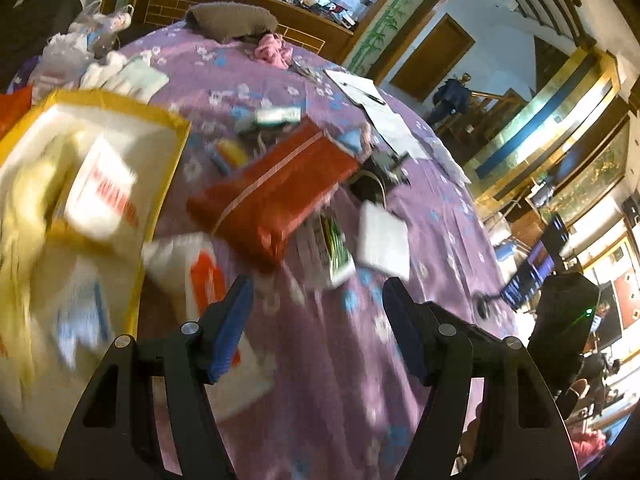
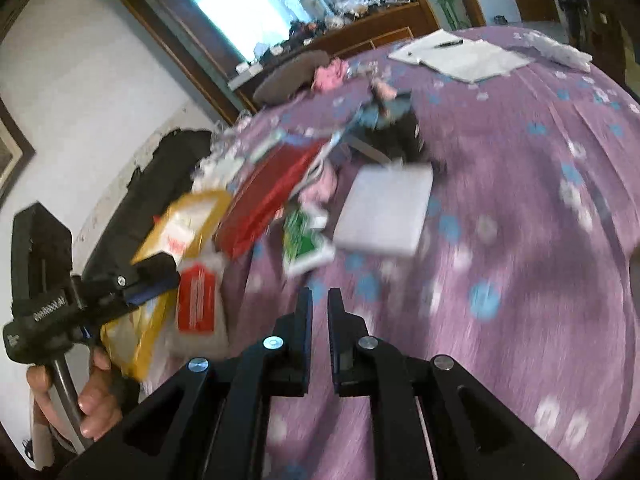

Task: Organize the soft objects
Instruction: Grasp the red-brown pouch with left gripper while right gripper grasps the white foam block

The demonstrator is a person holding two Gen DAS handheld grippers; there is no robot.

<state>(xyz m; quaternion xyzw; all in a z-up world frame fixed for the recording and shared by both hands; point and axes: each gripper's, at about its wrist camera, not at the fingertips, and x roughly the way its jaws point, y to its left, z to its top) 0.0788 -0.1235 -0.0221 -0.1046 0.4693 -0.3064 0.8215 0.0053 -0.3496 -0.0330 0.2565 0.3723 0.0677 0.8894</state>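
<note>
Soft clutter lies mid-tabletop (image 1: pixel 320 360) on the purple flowered cloth — a red pouch (image 1: pixel 276 188), a white square pad (image 2: pixel 384 208) just beside it, a green-and-white packet (image 2: pixel 306 244) between them, and a pink fabric bundle (image 1: pixel 274 50) near a brown cushion (image 1: pixel 232 20) at the far edge. At the left sits a yellow-rimmed box (image 1: pixel 168 118), blurred, with white packs inside. The left gripper (image 1: pixel 316 300) hangs spread wide over the cloth, nothing between its blue pads. The right gripper (image 2: pixel 320 300) is nearly closed — 2 fingers (image 2: pixel 306 320) with a thin gap, empty, touching nothing. A hand (image 2: pixel 94 392) grips the left tool's handle.
</note>
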